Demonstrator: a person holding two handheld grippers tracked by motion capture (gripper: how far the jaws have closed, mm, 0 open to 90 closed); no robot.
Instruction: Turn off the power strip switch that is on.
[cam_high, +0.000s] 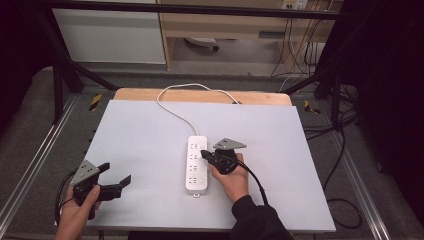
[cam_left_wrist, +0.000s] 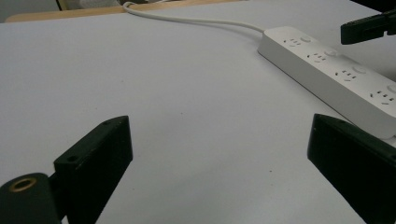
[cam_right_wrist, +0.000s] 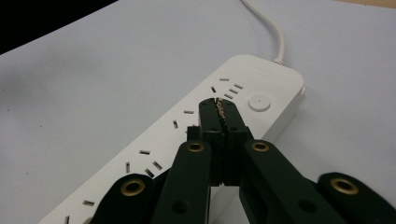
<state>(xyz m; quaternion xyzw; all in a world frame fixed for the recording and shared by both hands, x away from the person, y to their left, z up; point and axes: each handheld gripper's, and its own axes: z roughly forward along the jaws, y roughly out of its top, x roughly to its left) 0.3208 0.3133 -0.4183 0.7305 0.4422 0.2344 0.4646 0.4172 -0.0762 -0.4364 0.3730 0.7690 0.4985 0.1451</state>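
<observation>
- Right gripper first: we've got its jaws clamped together with nothing between them, tips over the second socket from the cord end of the white power strip; whether they actually touch it we can't tell
- left gripper sits at the near left corner of the grey mat, jaws spread wide and gripping nothing, well apart from the strip
- strip lies lengthwise mid-mat; its white cord runs off over the far edge
</observation>
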